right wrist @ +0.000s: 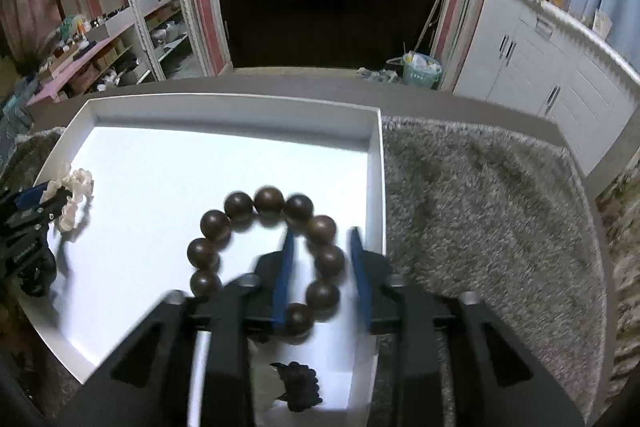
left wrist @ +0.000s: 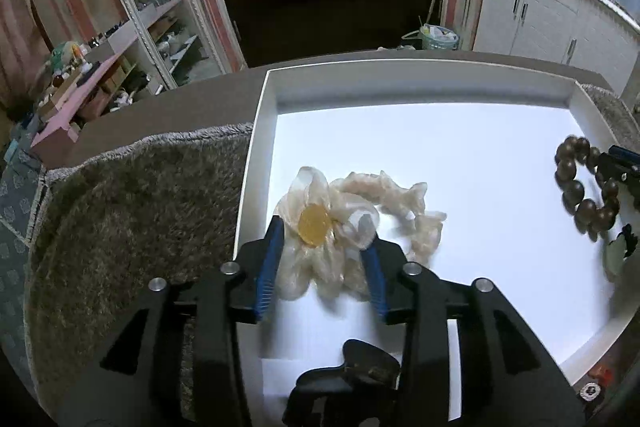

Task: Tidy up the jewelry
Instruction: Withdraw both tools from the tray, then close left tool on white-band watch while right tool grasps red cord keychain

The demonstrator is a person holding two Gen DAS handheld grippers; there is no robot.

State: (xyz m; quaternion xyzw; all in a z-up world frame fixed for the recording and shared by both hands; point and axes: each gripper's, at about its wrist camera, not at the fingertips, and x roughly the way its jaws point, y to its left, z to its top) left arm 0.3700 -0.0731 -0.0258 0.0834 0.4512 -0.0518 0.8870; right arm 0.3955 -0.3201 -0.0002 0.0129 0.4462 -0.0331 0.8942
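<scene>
2 pieces lie in the white tray [left wrist: 264, 131]: 1 scrunchie [left wrist: 352, 223] at its left, 1 bracelet [right wrist: 268, 251] at its right, about 11 beads counted. Left gripper [left wrist: 326, 231] jaws stand parted around the scrunchie's flower; soft, light, best pinched at the bunched fabric. Right gripper [right wrist: 320, 239] jaws straddle the hard, rolling bracelet's right side, unpressed; the cord between beads is judged safest.

Left gripper [left wrist: 324, 247] black, blue-padded fingers [left wrist: 271, 259], silver screws, right gripper [right wrist: 322, 263] alike
</scene>
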